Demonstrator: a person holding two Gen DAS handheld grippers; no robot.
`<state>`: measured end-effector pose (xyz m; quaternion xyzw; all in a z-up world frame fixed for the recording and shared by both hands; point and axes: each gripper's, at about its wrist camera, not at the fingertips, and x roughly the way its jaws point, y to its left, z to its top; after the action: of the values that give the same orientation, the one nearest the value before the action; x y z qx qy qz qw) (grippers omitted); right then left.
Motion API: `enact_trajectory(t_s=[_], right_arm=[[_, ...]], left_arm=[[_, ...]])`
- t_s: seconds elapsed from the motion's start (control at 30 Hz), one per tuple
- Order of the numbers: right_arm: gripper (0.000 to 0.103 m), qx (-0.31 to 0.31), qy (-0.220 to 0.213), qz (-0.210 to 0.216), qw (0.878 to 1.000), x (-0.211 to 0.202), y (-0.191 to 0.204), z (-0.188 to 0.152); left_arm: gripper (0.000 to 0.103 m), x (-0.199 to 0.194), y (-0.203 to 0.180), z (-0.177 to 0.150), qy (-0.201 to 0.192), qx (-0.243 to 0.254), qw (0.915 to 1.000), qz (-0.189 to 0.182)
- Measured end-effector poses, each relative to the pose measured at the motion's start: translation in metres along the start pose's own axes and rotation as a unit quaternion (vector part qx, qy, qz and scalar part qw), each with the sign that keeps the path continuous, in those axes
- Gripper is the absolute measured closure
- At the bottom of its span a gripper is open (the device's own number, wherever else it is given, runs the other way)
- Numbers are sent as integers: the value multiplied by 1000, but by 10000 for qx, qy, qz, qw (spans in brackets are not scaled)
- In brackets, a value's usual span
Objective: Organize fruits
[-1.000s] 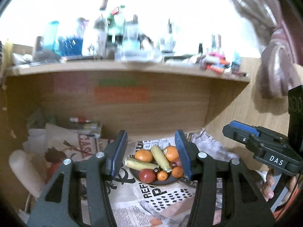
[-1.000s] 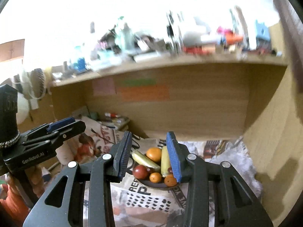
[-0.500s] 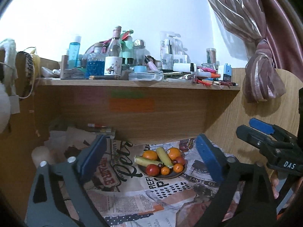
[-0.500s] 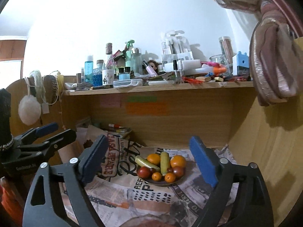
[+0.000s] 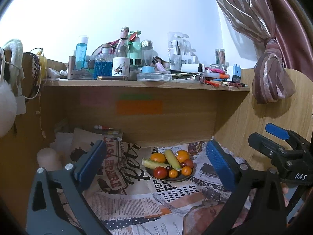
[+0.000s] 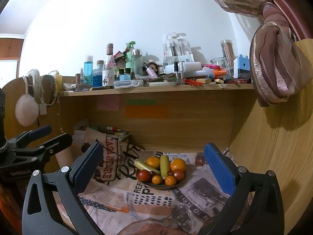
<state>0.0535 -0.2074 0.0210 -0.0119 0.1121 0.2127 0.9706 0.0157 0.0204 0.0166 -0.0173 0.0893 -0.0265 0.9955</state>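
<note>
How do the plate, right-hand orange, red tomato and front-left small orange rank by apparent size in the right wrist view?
Largest to smallest:
1. plate
2. orange
3. tomato
4. small orange

Both the left gripper [image 5: 154, 162] and right gripper [image 6: 154, 162] have black frames, silver screws and blue-padded jaws.

The right gripper [image 6: 154, 168], jaws spread wide, frames a fruit-filled plate [image 6: 156, 186] on newspaper [image 6: 137, 205].

Wooden desk alcove beneath a white wall [image 5: 137, 9]. A shelf [image 5: 144, 84] crowded with bottles and stationery spans the alcove; coloured notes [image 6: 146, 111] are stuck on its back panel. Newspaper [image 6: 156, 205] covers the tabletop. A knotted curtain [image 6: 273, 74] hangs at right.
</note>
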Motion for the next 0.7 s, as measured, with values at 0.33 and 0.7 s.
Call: enact_trajectory(t_s=[0.33,0.7], right_arm=[[0,13,21,-1,10000,2,-1,-1],[0,-22,-6,42,10000,3,3,0]], left_arm=[[0,1,-3,-1,-34,101,9999,48],[0,0,-2,0,-81,79,9999,54]])
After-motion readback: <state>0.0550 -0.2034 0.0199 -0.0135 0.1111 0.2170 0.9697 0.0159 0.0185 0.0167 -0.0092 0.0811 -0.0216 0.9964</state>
